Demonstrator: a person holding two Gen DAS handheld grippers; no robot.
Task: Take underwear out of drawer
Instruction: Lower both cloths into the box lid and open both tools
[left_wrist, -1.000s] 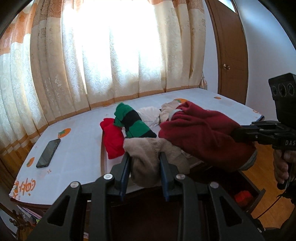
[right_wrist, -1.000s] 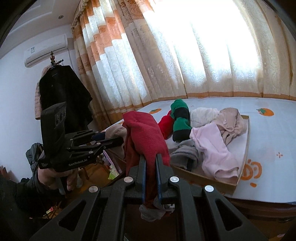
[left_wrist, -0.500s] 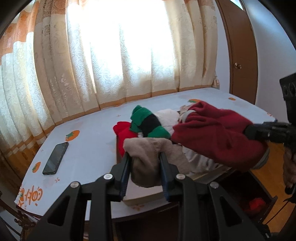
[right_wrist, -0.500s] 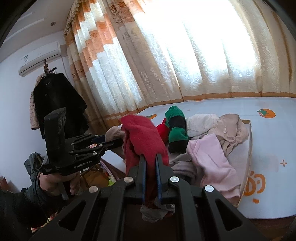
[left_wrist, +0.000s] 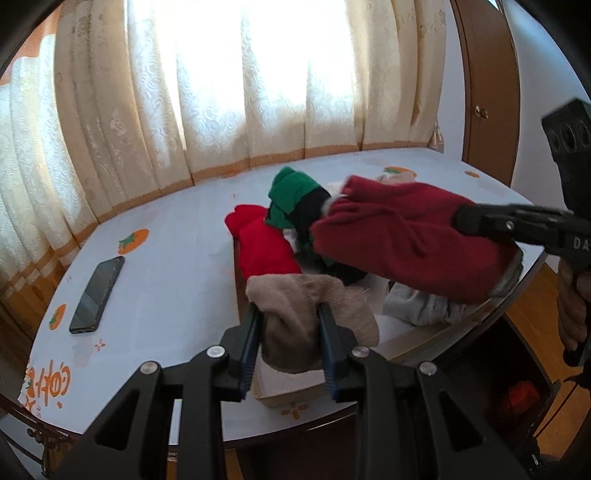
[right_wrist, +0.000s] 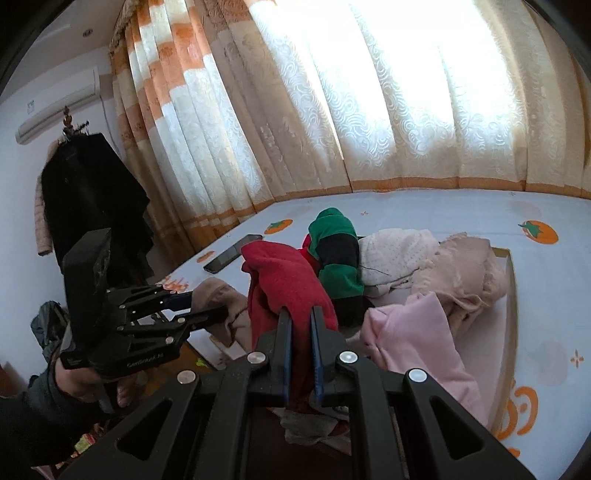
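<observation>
My left gripper (left_wrist: 289, 317) is shut on a beige undergarment (left_wrist: 295, 306) and holds it over the near end of the wooden tray (left_wrist: 424, 336) on the table. My right gripper (right_wrist: 300, 321) is shut on a dark red garment (right_wrist: 288, 284), also held above the tray; it shows at the right in the left wrist view (left_wrist: 406, 236). The left gripper shows in the right wrist view (right_wrist: 207, 306) with the beige piece (right_wrist: 221, 295). An open dark drawer (left_wrist: 517, 398) with a red item lies below the table at the right.
The tray holds a bright red garment (left_wrist: 262, 243), a green-and-black one (right_wrist: 336, 254), pink (right_wrist: 417, 339), cream (right_wrist: 395, 254) and grey (left_wrist: 421, 306) pieces. A phone (left_wrist: 98, 291) lies on the tablecloth at the left. Curtains hang behind; a door (left_wrist: 487, 85) stands at the right.
Both grippers have risen and moved forward over the table with their garments still held. The tray and tabletop now sit closer and lower in both views.
</observation>
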